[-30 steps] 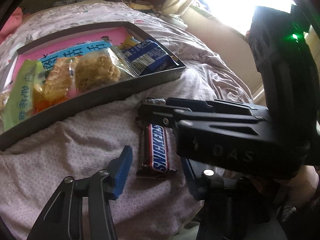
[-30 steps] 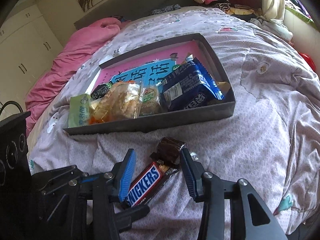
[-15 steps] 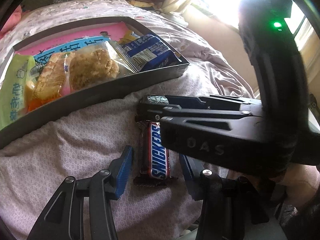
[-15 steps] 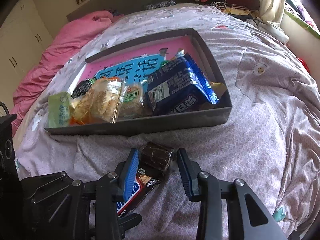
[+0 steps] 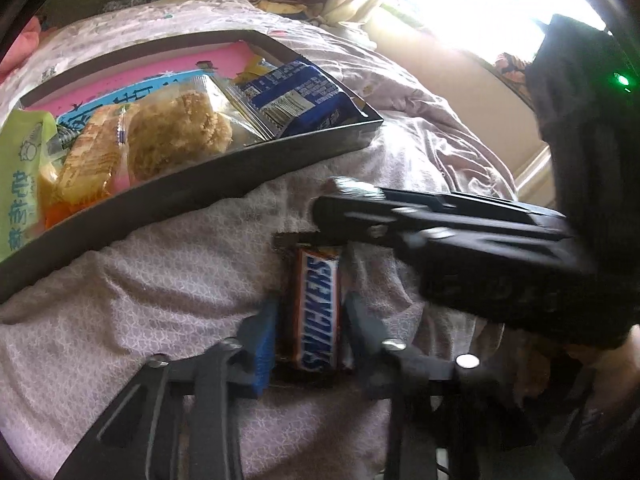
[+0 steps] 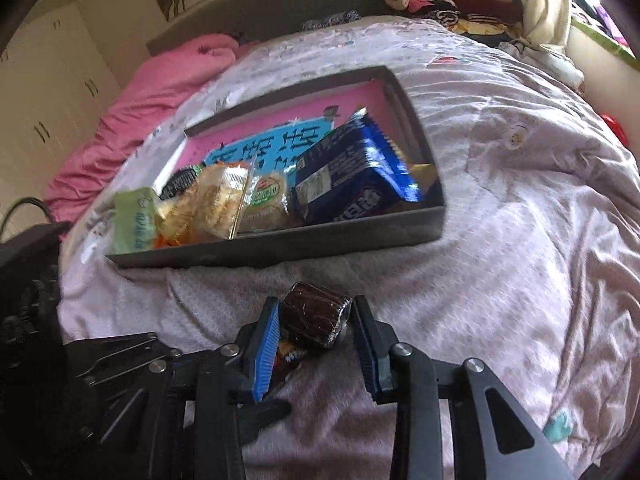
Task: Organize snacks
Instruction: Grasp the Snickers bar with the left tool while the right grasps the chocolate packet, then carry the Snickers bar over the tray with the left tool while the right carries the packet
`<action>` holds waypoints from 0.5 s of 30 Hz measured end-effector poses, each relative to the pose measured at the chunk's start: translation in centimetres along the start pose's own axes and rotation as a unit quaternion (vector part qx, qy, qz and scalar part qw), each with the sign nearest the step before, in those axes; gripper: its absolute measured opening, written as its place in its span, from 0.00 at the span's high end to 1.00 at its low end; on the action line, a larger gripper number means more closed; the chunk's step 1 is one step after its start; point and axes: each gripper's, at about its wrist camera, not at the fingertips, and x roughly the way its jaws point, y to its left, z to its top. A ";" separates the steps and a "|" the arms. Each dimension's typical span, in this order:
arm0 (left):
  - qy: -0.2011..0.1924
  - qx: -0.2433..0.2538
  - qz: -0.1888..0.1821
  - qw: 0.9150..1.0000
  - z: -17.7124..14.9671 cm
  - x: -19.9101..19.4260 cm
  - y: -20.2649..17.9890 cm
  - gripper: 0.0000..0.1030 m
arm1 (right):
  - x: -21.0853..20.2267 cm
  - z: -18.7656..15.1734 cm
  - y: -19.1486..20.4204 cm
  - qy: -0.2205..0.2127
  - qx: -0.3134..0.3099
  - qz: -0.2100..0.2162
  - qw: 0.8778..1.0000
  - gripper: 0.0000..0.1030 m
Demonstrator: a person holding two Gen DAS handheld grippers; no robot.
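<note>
Crowded near ground, open quilt to the right.

Between the tray's near wall and both grippers, only a narrow strip of quilt. Blocked there by a Snickers bar wedged between the left gripper fingers and a dark round snack between the right gripper fingers, with the right gripper's body crossing just right of and beyond the bar in the left view. Near half of the tray packed with packets, among them a blue packet; far half of its pink floor bare. Wide free bedding right of the tray; pink blanket heaped at far left.
</note>
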 end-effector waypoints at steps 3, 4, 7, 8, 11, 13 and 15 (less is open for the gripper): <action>-0.003 -0.002 -0.005 1.000 0.0 -0.2 0.2 0.71 | -1.2 0.0 -0.8 -0.013 0.023 0.016 1.000 0.65; -0.004 -0.002 -0.006 1.000 0.0 -0.4 0.2 0.71 | -1.5 0.2 -1.1 -0.018 0.032 0.021 0.999 0.65; -0.017 -0.008 -0.011 1.000 -0.1 -1.8 0.5 0.71 | -2.5 0.6 -1.6 -0.033 0.051 0.033 0.998 0.65; -0.024 -0.011 -0.011 1.000 0.0 -2.4 0.7 0.71 | -2.8 0.8 -1.6 -0.038 0.055 0.036 0.997 0.65; -0.047 -0.024 -0.009 0.999 0.1 -4.4 1.7 0.71 | -3.6 1.2 -1.4 -0.051 0.056 0.042 0.996 0.65; -0.063 -0.033 -0.003 0.997 0.2 -5.8 2.3 0.71 | -3.9 1.4 -1.2 -0.057 0.055 0.045 0.996 0.65; -0.083 -0.042 0.008 0.996 0.4 -7.4 3.1 0.71 | -4.2 1.7 -0.9 -0.061 0.055 0.049 0.995 0.65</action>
